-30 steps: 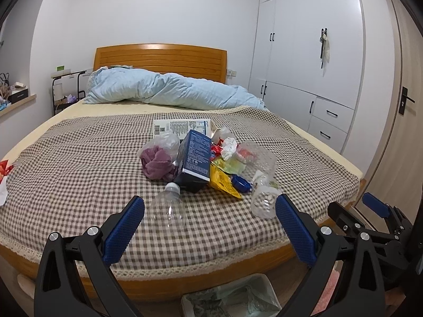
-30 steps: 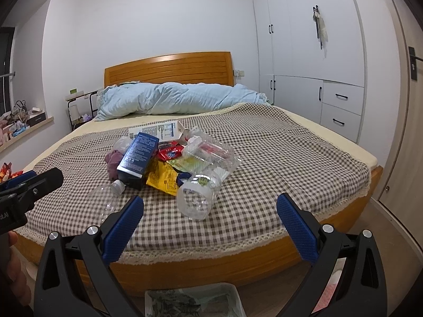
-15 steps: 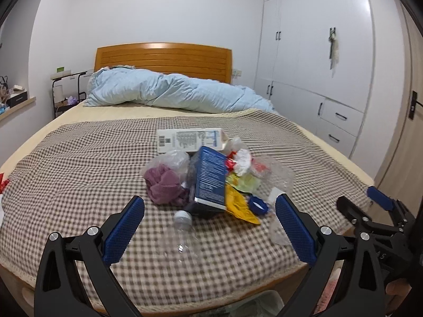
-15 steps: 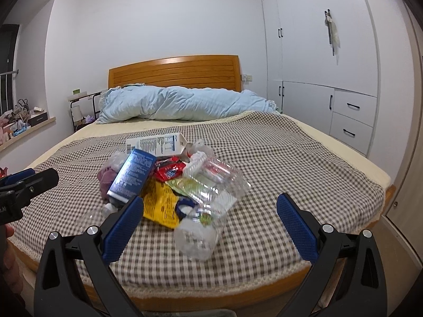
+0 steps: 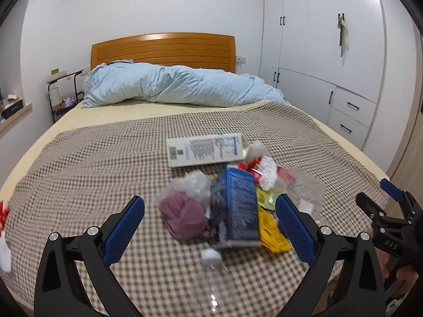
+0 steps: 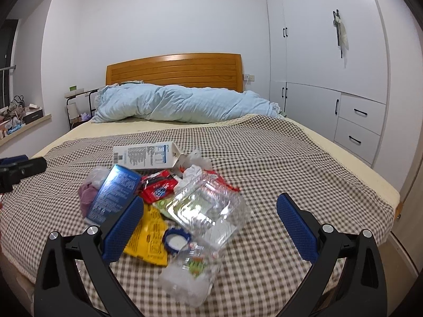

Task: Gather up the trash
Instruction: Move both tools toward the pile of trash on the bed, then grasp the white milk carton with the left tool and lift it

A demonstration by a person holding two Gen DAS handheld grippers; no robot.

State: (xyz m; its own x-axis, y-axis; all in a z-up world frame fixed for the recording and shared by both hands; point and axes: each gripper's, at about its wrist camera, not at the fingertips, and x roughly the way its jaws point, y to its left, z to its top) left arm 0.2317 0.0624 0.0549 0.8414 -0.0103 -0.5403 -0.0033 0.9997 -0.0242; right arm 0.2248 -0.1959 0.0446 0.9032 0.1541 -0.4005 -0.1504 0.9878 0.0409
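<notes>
Both grippers hang wide open and empty above the foot of a bed: left gripper (image 5: pixel 210 231) framing a clear bottle (image 5: pixel 211 272) lying nearest, right gripper (image 6: pixel 210 231) framing a crushed clear bottle (image 6: pixel 189 277) and a clamshell tray (image 6: pixel 208 211), apparently sizing up a first pick; just beyond, the trash sits heaped together on the checked blanket (image 5: pixel 92 171), a blue carton (image 5: pixel 242 206) leaning on a purple wad in plastic (image 5: pixel 185 214), yellow wrapper (image 6: pixel 149 235) and red packet (image 6: pixel 158 189) beside it; a white carton (image 5: pixel 205 150) lies behind; farthest, a pale blue duvet (image 5: pixel 179 87) bunched against the headboard (image 5: pixel 162 47).
</notes>
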